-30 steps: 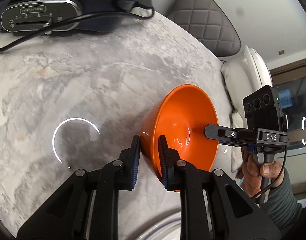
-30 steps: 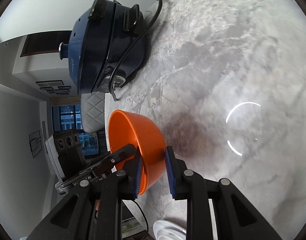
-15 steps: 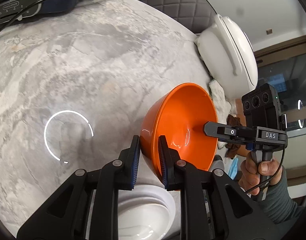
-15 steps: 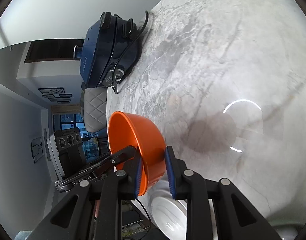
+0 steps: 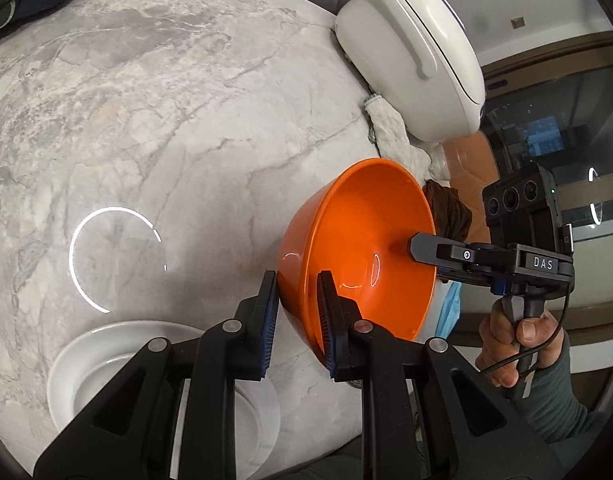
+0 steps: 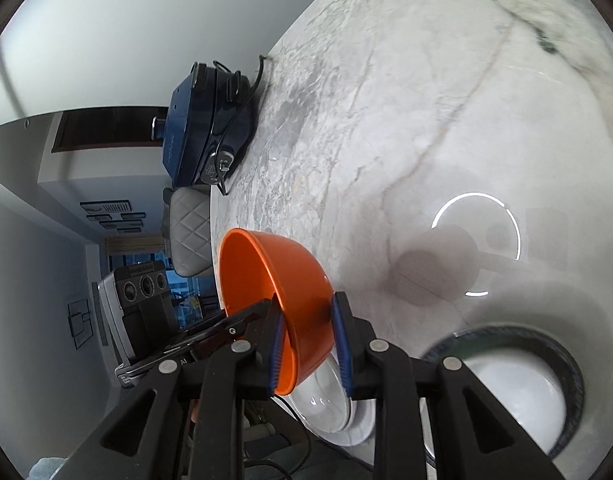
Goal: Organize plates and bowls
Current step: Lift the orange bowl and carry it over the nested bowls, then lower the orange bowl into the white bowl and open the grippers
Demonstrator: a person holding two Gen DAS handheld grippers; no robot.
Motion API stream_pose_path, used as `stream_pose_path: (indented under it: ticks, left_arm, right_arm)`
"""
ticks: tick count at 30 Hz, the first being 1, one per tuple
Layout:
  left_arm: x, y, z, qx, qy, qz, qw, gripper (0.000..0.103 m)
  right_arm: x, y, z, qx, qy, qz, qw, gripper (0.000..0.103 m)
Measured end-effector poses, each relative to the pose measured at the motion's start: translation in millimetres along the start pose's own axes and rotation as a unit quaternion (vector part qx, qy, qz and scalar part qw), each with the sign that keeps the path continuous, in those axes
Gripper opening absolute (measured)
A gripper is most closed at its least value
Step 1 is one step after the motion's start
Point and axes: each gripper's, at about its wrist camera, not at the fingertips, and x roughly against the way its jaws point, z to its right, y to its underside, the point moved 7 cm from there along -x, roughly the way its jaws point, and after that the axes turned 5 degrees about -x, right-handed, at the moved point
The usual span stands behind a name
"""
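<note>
An orange bowl is held in the air over the marble table, tipped on its side. My left gripper is shut on its near rim. My right gripper is shut on the opposite rim; the bowl also shows in the right wrist view. A white plate lies below on the table near its front edge; it also shows in the right wrist view. A white bowl with a dark blue rim sits on the table at the lower right.
A white rice cooker stands at the far right of the table with a white cloth beside it. A dark blue appliance with a black cord stands at the far end. A grey quilted chair is beyond the table edge.
Both grippers have carried the orange bowl back toward the near edge of the table. The white plate and the blue-rimmed bowl have come into view beneath it.
</note>
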Motion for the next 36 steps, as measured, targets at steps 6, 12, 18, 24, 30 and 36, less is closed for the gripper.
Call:
stream_pose_path:
  ticks: [6, 12, 18, 24, 30, 36]
  left_arm:
    - [-25.9, 12.9, 35.7, -0.014, 0.007, -0.021, 0.9996, 0.018]
    - [-47.1, 28.4, 63.3, -0.028, 0.011, -0.044, 0.9986, 0.019]
    - [-71.0, 47.9, 84.3, -0.043, 0.007, -0.068, 0.9967, 0.019]
    - [-92.2, 61.5, 99.1, -0.061, -0.016, -0.083, 0.9945, 0.019]
    - [-106.7, 64.0, 103.1, -0.076, -0.039, -0.09, 0.9923, 0.019]
    - [-117.8, 68.9, 105.3, -0.086, -0.051, -0.097, 0.9902, 0.019]
  right_arm:
    - [31.4, 12.5, 24.1, -0.015, -0.004, 0.017, 1.0, 0.026]
    - [57.7, 31.3, 49.0, -0.033, -0.007, 0.03, 0.999, 0.026]
    - [74.0, 50.8, 74.8, -0.06, -0.008, 0.04, 0.997, 0.026]
    - [82.7, 64.5, 94.8, -0.081, -0.003, 0.042, 0.996, 0.026]
    - [87.0, 70.2, 108.6, -0.089, 0.002, 0.043, 0.995, 0.026]
    - [87.5, 70.4, 117.9, -0.089, 0.019, 0.041, 0.995, 0.026]
